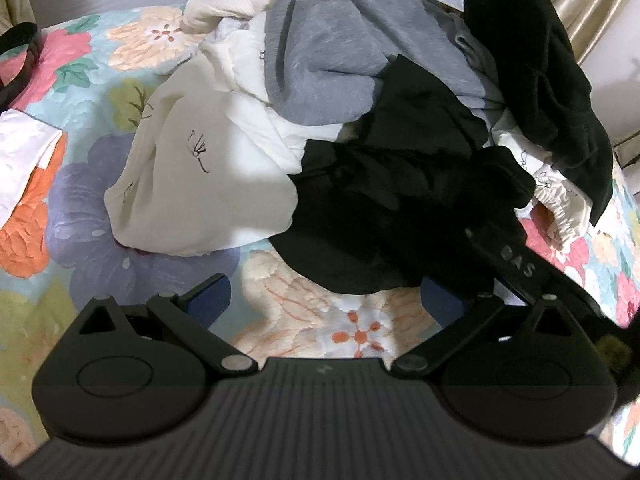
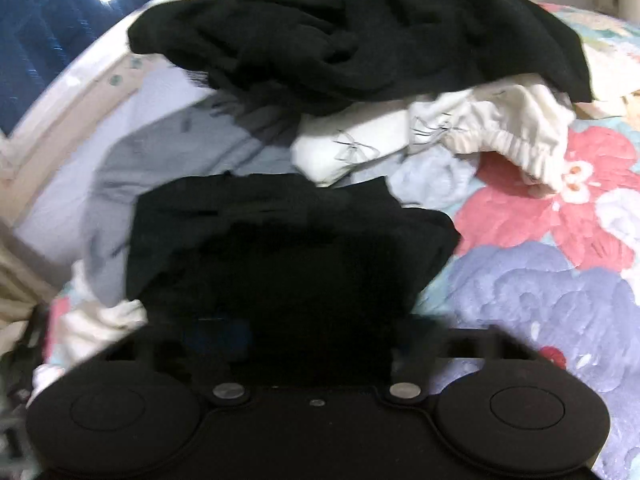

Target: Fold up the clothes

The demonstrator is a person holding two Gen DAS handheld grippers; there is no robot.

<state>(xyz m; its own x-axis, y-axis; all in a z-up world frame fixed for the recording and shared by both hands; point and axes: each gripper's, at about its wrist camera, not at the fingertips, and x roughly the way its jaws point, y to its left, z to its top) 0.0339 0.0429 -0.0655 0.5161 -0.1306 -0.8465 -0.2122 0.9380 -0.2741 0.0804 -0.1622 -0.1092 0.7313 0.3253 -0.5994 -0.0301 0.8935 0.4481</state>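
Left gripper (image 1: 326, 300) jaws spread wide over quilt (image 1: 80, 208). Right gripper (image 2: 304, 336) fingertips buried under black garment (image 2: 280, 248); grip unclear, picture blurred.

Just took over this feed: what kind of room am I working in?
Most likely a bedroom: a heap of clothes lies on a flowered quilt, with curtains behind.

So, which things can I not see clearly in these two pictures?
- Right gripper in the right wrist view: the black garment covers its fingers, and the frame is blurred, so open or shut cannot be told.
- Same black garment in the left wrist view: too dark to tell its type.
- Folded white cloth: cut off by the left edge.
- Lower clothes in the pile: hidden under the grey garment.
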